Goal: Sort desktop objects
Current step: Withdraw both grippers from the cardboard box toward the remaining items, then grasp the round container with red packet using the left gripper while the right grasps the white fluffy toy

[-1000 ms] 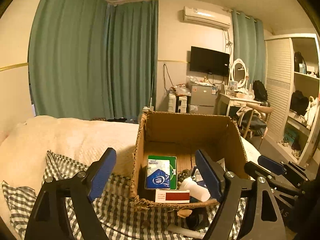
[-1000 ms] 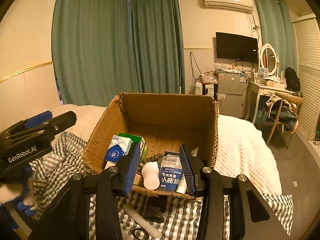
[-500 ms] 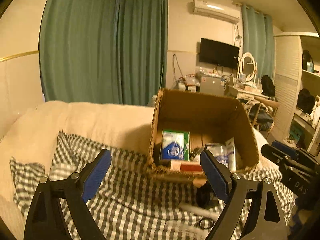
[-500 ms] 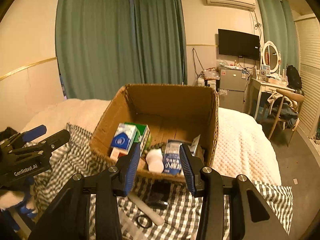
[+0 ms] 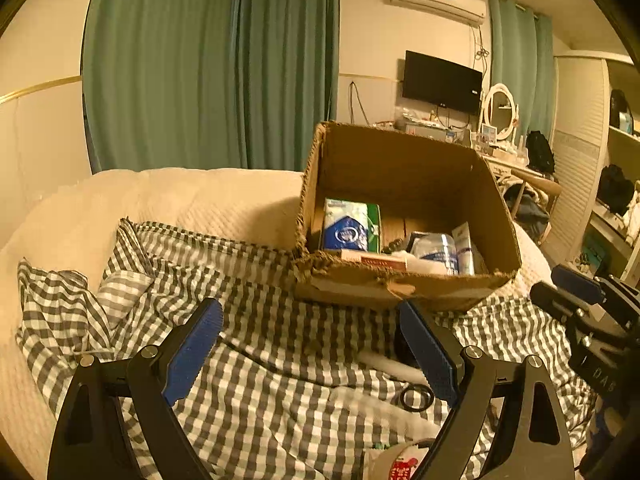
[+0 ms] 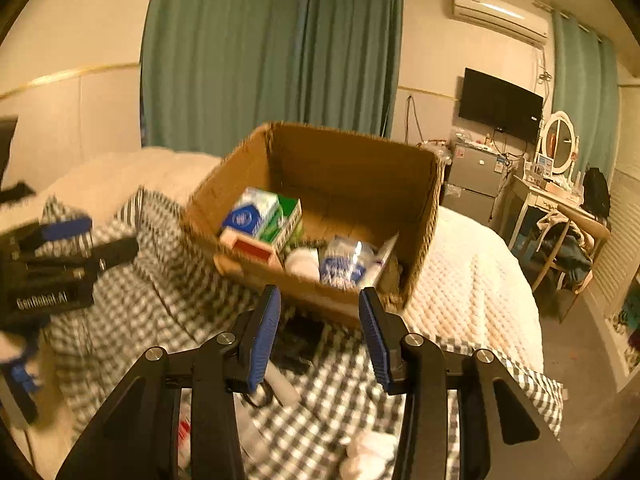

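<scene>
Cardboard box (image 5: 404, 288) sits open-topped at the far right part of the gray-and-white checked cloth (image 5: 260, 344) spread over a cream bed (image 5: 192, 200) in the left wrist view, and it's got stuff in it: a blue-and-green tissue pack (image 5: 348, 226) standing against the left wall, a red-and-white flat box (image 5: 376, 259) along the near wall, and a crinkly blue-and-white packet (image 5: 438, 249) toward the right side. Left gripper (image 5: 312, 348) hangs over the cloth with its blue pads spread wide, nothing in between. Just short of the box's near wall, a white tube (image 5: 388, 364) and a small black ring (image 5: 416, 398) lie on the cloth, with a dark object partly hidden behind the right finger. The other gripper pokes in at the right edge. Over in the right wrist view, which is pretty blurry, the right gripper (image 6: 318, 336) is only partly spread, a narrower gap than the left one, and empty too. It's pointed at the box (image 6: 304, 280), with a black item (image 6: 300, 340) on the cloth between the fingers and a white crumpled thing (image 6: 368, 456) near the bottom edge.
</scene>
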`<state>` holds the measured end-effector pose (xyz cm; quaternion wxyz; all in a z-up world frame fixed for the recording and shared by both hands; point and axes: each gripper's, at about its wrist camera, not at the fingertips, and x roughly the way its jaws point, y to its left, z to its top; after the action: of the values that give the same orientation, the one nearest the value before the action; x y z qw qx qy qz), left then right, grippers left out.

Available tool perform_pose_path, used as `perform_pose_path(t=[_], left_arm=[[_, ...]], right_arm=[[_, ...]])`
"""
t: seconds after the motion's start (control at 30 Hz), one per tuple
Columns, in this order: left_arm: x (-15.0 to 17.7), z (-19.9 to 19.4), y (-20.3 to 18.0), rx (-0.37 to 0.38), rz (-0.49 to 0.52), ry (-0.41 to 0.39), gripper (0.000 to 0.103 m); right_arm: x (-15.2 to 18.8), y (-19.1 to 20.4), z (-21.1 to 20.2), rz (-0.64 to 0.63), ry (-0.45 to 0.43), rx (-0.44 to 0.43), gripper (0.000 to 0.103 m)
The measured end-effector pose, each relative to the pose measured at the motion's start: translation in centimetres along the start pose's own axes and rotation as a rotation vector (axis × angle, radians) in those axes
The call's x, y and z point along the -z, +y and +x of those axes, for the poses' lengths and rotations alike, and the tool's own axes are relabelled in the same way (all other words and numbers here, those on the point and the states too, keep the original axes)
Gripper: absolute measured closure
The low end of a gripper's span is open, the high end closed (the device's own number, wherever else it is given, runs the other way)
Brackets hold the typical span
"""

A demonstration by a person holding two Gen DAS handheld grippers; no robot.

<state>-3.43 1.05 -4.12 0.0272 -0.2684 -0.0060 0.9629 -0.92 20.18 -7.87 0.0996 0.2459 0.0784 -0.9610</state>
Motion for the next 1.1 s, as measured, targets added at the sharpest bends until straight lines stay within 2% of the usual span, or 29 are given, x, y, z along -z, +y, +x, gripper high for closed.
perform_pose_path(t=[0.33, 0.37, 0.43, 0.47, 0.87, 1.0, 1.07, 1.1], left_arm=[[3.1, 0.7, -1.8, 0.046, 0.057, 0.097, 0.01], [3.4, 0.9, -1.8, 0.049, 0.049, 0.11, 0.01], [4.1, 1.2, -1.9, 0.046, 0.052, 0.132, 0.01], [4.7, 1.4, -2.2, 0.04, 0.063, 0.146, 0.01], [9.8, 3.0, -4.4, 0.048, 0.169, 0.307, 0.01], [11.2, 3.8, -5.2, 0.032, 0.206, 0.362, 0.015], [11.9, 4.3, -5.3, 0.024, 0.216, 0.391, 0.023], [12.2, 4.5, -5.4, 0.02, 0.222, 0.401, 0.03]], right_arm=[[3.3, -2.5, 0.2, -0.046, 0.099, -0.02, 0.062], [3.7, -2.8, 0.3, -0.051, 0.117, -0.028, 0.061], [4.5, -3.2, 0.5, -0.056, 0.146, -0.034, 0.051], [5.0, -3.6, 0.6, -0.055, 0.161, -0.029, 0.049], [9.5, -6.6, 2.9, -0.122, 0.349, -0.093, 0.049], [10.5, -7.1, 3.9, -0.104, 0.392, -0.132, 0.049], [11.0, -6.9, 4.7, -0.097, 0.417, -0.157, 0.049], [11.3, -6.8, 5.2, -0.096, 0.433, -0.17, 0.049]])
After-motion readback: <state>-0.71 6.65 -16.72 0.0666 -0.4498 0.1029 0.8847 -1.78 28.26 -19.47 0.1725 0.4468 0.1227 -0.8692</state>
